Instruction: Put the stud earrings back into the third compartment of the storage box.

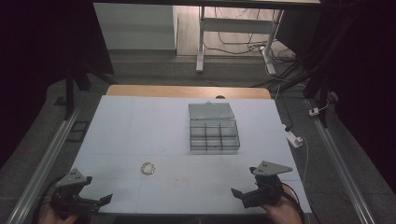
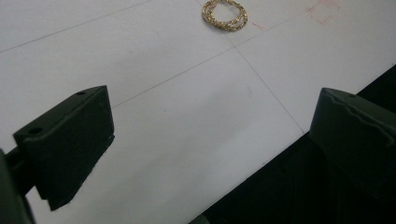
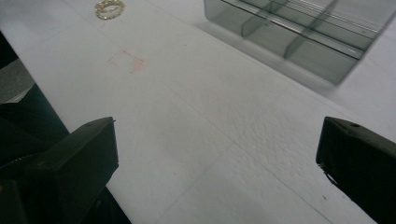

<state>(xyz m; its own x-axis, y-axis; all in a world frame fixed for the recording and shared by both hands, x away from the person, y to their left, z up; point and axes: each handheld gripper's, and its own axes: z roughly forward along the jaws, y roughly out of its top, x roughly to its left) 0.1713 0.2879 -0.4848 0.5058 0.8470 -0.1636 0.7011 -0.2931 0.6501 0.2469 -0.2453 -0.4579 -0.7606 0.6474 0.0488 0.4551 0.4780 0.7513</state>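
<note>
A small gold bracelet, a loop of fine beaded strands, lies flat on the white worktop, near the front edge and left of centre, well apart from the clear compartment box that stands open farther back. It looks light and limp, likely to sag or slide if nudged, so the best hold is probably a pinch across one side of the loop, one jaw inside the ring and one outside. The left hand-held gripper rests low at the front left corner, jaws spread wide, nothing between them. The right hand-held gripper sits at the front right, angled toward the middle, jaws likewise wide apart and empty.
</note>
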